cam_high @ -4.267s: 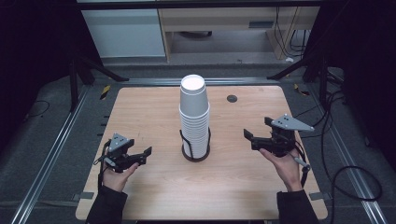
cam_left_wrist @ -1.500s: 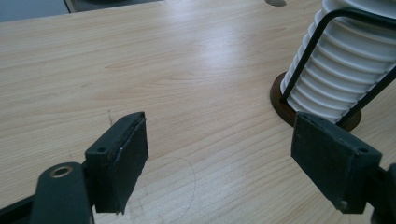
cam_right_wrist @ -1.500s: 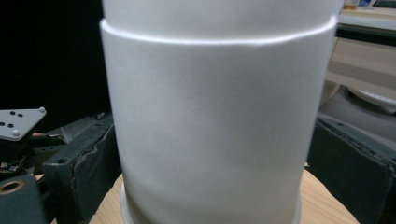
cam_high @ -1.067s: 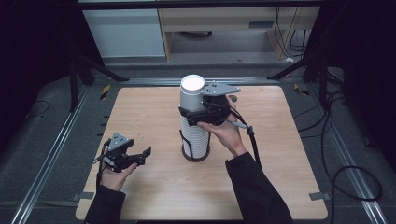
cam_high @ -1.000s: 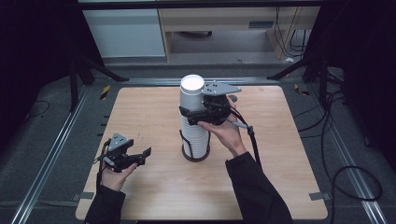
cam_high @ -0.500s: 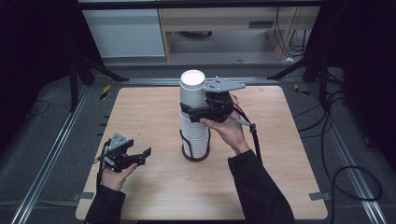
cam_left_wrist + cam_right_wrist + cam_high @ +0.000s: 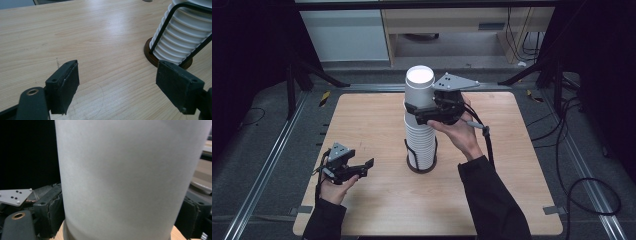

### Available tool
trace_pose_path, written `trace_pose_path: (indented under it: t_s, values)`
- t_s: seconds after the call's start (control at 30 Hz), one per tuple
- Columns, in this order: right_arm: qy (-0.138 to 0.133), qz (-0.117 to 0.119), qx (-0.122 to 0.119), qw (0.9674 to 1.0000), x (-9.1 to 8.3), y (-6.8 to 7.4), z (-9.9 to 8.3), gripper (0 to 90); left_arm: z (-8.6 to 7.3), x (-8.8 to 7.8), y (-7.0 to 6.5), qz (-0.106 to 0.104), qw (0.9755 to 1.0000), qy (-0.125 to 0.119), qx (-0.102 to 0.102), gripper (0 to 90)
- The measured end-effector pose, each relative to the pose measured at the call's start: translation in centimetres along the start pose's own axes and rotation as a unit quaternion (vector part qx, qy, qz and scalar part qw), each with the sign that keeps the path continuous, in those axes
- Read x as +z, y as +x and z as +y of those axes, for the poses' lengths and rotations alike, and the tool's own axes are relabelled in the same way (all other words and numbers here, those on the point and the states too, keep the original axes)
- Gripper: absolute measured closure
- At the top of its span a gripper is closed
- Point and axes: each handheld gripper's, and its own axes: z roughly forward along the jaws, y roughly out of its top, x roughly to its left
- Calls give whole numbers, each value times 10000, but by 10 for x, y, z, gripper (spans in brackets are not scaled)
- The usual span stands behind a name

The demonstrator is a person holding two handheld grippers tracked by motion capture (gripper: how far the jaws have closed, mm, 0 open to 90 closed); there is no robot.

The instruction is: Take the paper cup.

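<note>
The right gripper has its jaws pinching the top paper cup of the white cup stack — apparently raised a little off the rest. The stack stands in a black wire holder mid-table. The left gripper rests near the front-left edge, jaws spread — nothing between them.

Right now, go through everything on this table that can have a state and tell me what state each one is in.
Top cup: upright, raised partly out of the stack, clamped between the jaws.
Cup stack: upright in its holder.
Wire holder: standing on the table.
Right gripper: shut on the top cup.
Left gripper: open, holding nothing, beside the stack.
</note>
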Motion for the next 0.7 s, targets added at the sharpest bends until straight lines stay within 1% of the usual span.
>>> trace_pose_path:
  t_s: [0.1,0.13,0.17,0.2,0.23,0.33,0.37,0.47,0.53,0.6,0.63,0.67,0.7]
  values:
    - [-83,-6,-34,10000,-6,-2,9,126,0,-1,0,3,10000,-6,5,181]
    - [-83,-6,-34,10000,-6,-2,9,126,0,-1,0,3,10000,-6,5,180]
    - [-120,-31,-85,9999,-8,-1,14,125,1,-1,0,0,10000,-14,5,180]
    - [-120,-31,-85,9999,-8,-1,14,125,1,-1,0,0,10000,-14,5,180]
    - [-182,-14,-106,9998,-12,-1,18,126,1,-1,1,0,10000,-13,-3,180]
    - [-223,-38,-127,9997,-16,-1,23,129,1,-1,0,-1,10000,-11,-2,181]
    - [-238,-33,-159,9996,-20,-1,27,131,1,-2,0,-2,10000,-19,13,181]
    - [-283,-13,-176,9994,-24,-1,30,132,1,-2,0,-6,10000,-21,6,181]
    - [-329,-35,-233,9992,-31,-2,35,133,1,-2,1,-7,10000,-12,12,181]
    - [-353,-50,-229,9991,-33,-2,36,134,1,-2,1,-10,10000,-12,12,181]
    - [-374,-95,-234,9990,-40,-5,38,135,1,-2,1,-12,10000,-9,12,181]
    - [-386,-111,-233,9989,-42,-5,38,135,1,-2,1,-18,10000,-8,16,180]
    - [-386,-111,-233,9989,-42,-5,38,135,1,-2,1,-18,10000,-8,16,181]
